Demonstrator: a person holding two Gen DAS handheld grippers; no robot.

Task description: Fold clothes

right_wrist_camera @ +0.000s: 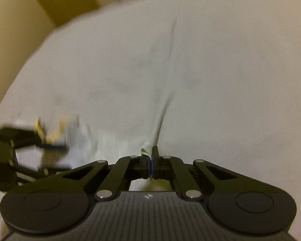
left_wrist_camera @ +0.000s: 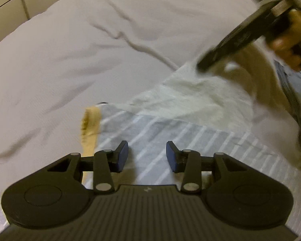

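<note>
Pale cloth of the striped garment point(left_wrist_camera: 170, 132) lying on the bed point(left_wrist_camera: 90, 50) is pinched only by a thin edge in the closed right tongs point(right_wrist_camera: 151, 160), so a tug could slip it free, while the left tongs point(left_wrist_camera: 147, 155) gape empty above the stripes.

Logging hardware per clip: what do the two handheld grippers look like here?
Both match: the left gripper and right gripper have matte black bodies with a ribbed top plate, round caps either side, black linkage arms with silver pivot pins, and blue pads on the fingertips. A small pale logo marks each ribbed plate. No cables visible.
</note>
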